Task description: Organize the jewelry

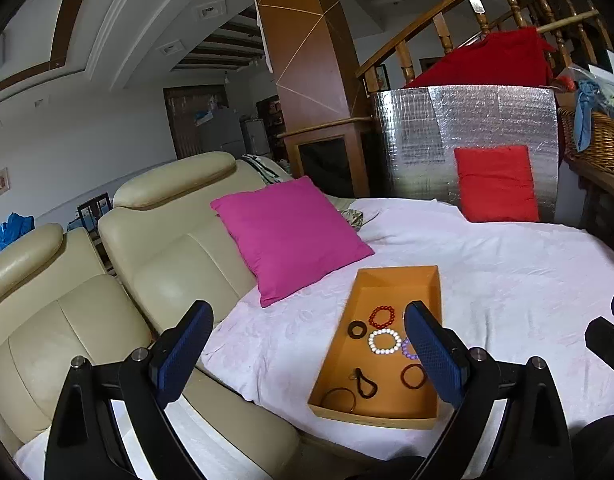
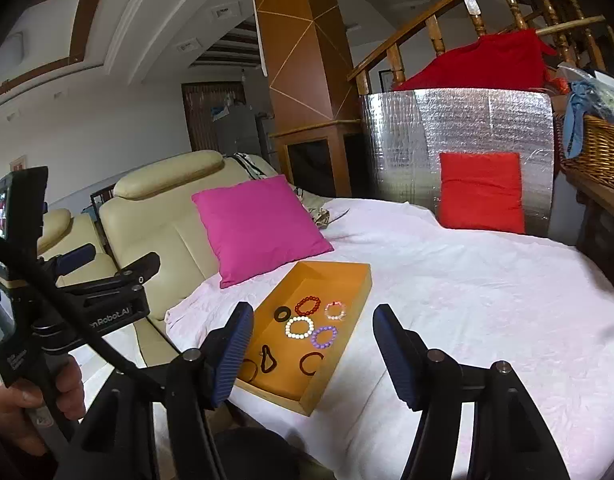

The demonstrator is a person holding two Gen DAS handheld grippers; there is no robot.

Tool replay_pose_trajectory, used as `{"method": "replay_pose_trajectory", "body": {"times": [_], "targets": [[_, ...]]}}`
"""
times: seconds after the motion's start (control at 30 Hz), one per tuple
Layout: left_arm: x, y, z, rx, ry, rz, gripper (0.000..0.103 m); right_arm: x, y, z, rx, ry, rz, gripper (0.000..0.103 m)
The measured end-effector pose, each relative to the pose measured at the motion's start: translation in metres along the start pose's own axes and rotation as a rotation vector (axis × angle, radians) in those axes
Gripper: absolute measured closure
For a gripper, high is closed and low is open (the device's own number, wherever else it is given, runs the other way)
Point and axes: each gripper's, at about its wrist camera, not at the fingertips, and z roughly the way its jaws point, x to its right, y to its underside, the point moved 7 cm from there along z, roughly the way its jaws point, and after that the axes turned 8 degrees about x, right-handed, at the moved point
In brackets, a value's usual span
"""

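**Jewelry tray on the white sheet, both grippers wide open and empty**

So here's the setup. An orange tray (image 2: 349, 280) sits on a white sheet (image 2: 467, 300), just in front of a pink pillow (image 2: 259, 224) that leans against a cream leather sofa (image 1: 175, 248). A red pillow (image 2: 481, 190) stands further back against a silver foil panel (image 2: 459, 128).

All the jewelry is inside the tray. There's a red bead bracelet (image 2: 308, 305), a pale pink bead bracelet (image 2: 334, 310), a white bead bracelet (image 2: 299, 328) and a purple bead bracelet (image 2: 324, 336), bunched close together around the middle. A black ring (image 2: 281, 313) lies just left of the red one. Nearer the front are a dark brown bangle (image 2: 310, 363), a black loop (image 2: 267, 358) and a thin dark band (image 1: 339, 399) in the corner.

The left gripper (image 1: 307, 354) hovers above the tray's near-left side, fingers spread far apart, nothing between them. The right gripper (image 2: 311, 360) is the same deal: spread wide, holding nothing, hanging over the tray's near end. In the right wrist view a hand (image 2: 31, 408) grips the left tool's handle.
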Motion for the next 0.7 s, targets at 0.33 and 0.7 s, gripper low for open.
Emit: {"method": "replay_pose_trajectory", "body": {"times": [0.33,0.7], "targets": [[-0.001,-0.004,-0.004,0.001,-0.004,-0.004,0.007,0.001,-0.003,-0.008,0.007,-0.001,0.018,0.037],[-0.019,0.001,0.001,-0.020,-0.019,-0.045,0.007,-0.016,-0.004,-0.006,0.001,-0.018,-0.011,0.037]]}}
